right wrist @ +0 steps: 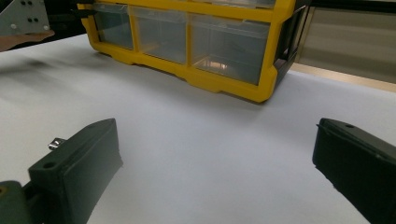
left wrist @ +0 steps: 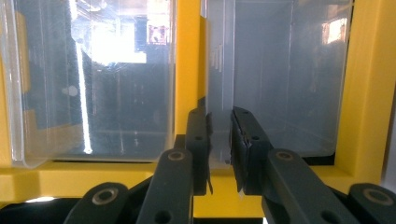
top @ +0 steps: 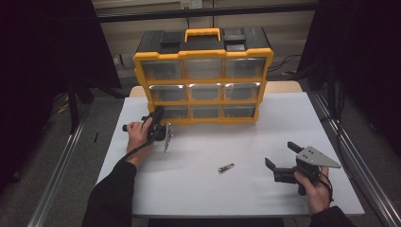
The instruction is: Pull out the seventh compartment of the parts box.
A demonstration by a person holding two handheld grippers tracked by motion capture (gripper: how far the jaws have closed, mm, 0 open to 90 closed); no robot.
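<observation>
- From my remote seat, high view, left of frame: left gripper (top: pixel 158 124) sits at the bottom-left corner of the yellow drawer cabinet (top: pixel 203 73), nose against the bottom-left drawer (top: pixel 172 112). Jaw gap is hidden by the hand here.
- Left gripper view settles it: left gripper (left wrist: pixel 219 135) has its jaws nearly together, pinching the clear front lip of that drawer (left wrist: pixel 275 79) at lower centre. Thin clear plastic sits between the pads; I read it as clenched on the drawer.
- Same view, upper left: neighbouring clear drawer (left wrist: pixel 88 84), split off by a yellow divider. Which one is which I only get from the high view.
- High view, centre-bottom: small metal piece (top: pixel 226 167) lying loose on the white table (top: pixel 213 189), well apart from both grippers.
- Right gripper view, left edge: the same metal piece (right wrist: pixel 56 143) peeks out behind the left-hand jaw.
- High view, lower right: right gripper (top: pixel 279 158) held low over the table, jaws spread.
- Right gripper view confirms: right gripper (right wrist: pixel 215 158) released, only bare table between the jaws, cabinet (right wrist: pixel 224 84) at the top of frame.
</observation>
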